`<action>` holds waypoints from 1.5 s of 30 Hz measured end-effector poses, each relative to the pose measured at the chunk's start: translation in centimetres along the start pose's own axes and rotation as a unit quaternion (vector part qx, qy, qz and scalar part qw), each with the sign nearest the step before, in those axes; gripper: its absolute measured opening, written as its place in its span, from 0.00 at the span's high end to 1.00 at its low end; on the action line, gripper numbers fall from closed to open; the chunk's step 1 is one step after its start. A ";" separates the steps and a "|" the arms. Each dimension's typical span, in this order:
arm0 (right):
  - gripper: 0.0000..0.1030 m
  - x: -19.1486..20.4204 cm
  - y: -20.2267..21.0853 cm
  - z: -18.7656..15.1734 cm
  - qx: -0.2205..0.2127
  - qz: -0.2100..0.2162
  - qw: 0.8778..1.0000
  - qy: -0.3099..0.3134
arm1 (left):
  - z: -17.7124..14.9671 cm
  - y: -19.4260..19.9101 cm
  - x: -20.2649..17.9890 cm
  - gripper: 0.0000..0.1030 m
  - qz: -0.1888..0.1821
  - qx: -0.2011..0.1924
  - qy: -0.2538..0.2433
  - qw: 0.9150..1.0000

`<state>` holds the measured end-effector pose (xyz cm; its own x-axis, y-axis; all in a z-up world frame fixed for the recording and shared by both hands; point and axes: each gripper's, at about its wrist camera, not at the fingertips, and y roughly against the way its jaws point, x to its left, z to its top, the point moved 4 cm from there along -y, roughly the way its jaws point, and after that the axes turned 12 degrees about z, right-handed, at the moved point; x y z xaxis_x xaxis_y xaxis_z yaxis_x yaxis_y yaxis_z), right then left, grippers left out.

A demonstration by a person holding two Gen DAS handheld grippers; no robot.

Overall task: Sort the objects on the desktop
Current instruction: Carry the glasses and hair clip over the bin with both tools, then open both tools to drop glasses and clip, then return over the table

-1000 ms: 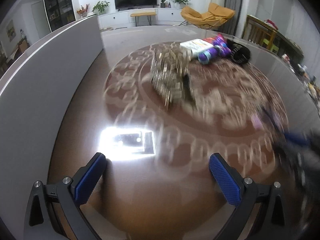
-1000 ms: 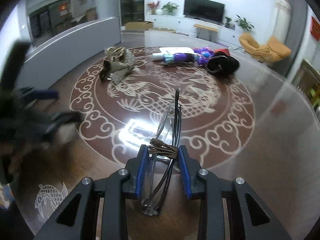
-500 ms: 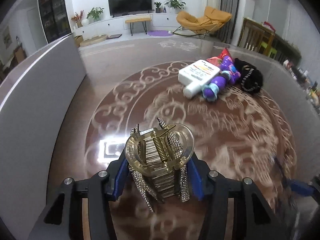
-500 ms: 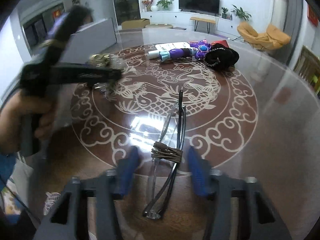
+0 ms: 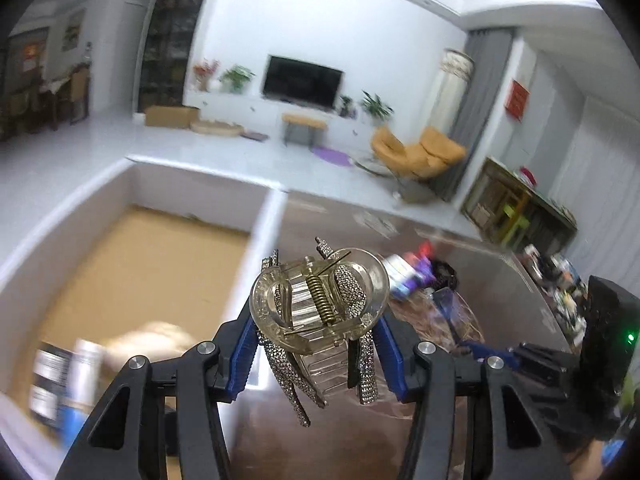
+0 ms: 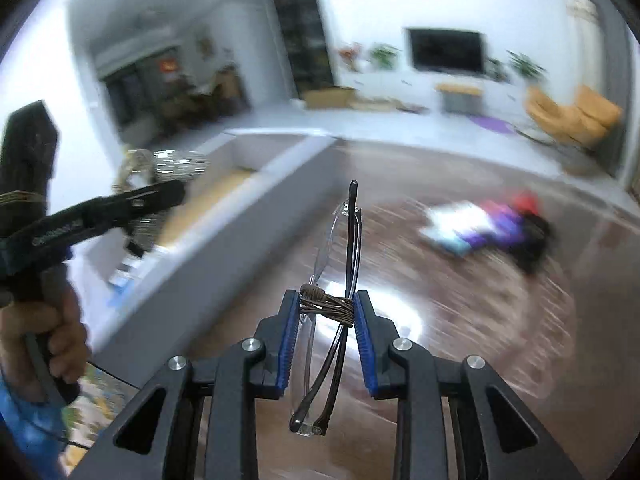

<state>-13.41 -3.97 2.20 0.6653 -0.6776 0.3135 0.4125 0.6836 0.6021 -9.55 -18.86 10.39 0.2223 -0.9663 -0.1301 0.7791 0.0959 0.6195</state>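
Left gripper (image 5: 318,354) clamped on rhinestone hair claw (image 5: 320,316), aloft beside open box (image 5: 132,264). Right gripper (image 6: 326,340) pinching folded glasses (image 6: 336,304) at cord wrap, above glossy patterned table (image 6: 500,320). Both light, brittle; claw springy, lenses slick, so grip mid-body. Living room blurred behind.

Left wrist view: close behind left tool (image 5: 318,344), facing down-forward over grey bin (image 5: 264,216). Right wrist view: close behind right tool (image 6: 326,334), facing likewise. Shared: bin, tabletop (image 6: 480,300), item pile (image 6: 488,228), TV wall.
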 end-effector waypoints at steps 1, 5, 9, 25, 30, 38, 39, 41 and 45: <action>0.72 2.2 -0.9 0.9 -0.002 0.022 1.000 0.011 | 0.5 0.4 1.7 0.48 0.012 0.000 0.004 1.000; 0.72 11.1 -5.8 2.9 0.012 0.104 0.993 0.052 | 1.2 0.4 9.8 0.48 0.090 0.019 0.013 0.996; 0.72 17.2 -11.9 3.7 0.045 0.142 0.985 0.083 | -0.6 -1.6 17.1 0.48 0.168 0.067 0.019 0.983; 0.04 13.0 -11.5 2.6 -0.009 0.107 0.993 0.050 | -3.3 -1.5 14.8 0.31 0.199 0.045 0.046 0.978; 0.00 2.0 -5.5 -1.3 -0.046 -0.047 0.998 0.014 | -4.1 3.4 1.9 0.14 0.073 -0.020 -0.015 0.997; 0.00 -15.8 2.0 -13.1 0.050 -0.244 0.962 -0.113 | -14.4 -1.8 -14.5 0.00 -0.024 0.059 -0.147 0.987; 0.00 -16.7 2.8 -13.9 0.048 -0.252 0.958 -0.125 | -15.9 -3.3 -15.4 0.00 -0.017 0.072 -0.159 0.984; 0.00 -17.7 3.8 -14.4 0.044 -0.261 0.954 -0.142 | -18.1 -5.5 -16.0 0.00 0.000 0.094 -0.184 0.978; 0.00 -18.9 4.2 -15.0 0.049 -0.256 0.953 -0.153 | -18.9 -7.7 -15.9 0.00 0.017 0.097 -0.200 0.975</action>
<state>-14.93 15.73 -12.19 0.1734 -0.9732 0.1512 0.5646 0.2240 0.7944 -7.99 0.25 -6.92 -0.0301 -0.9828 0.1823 0.6416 0.1209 0.7575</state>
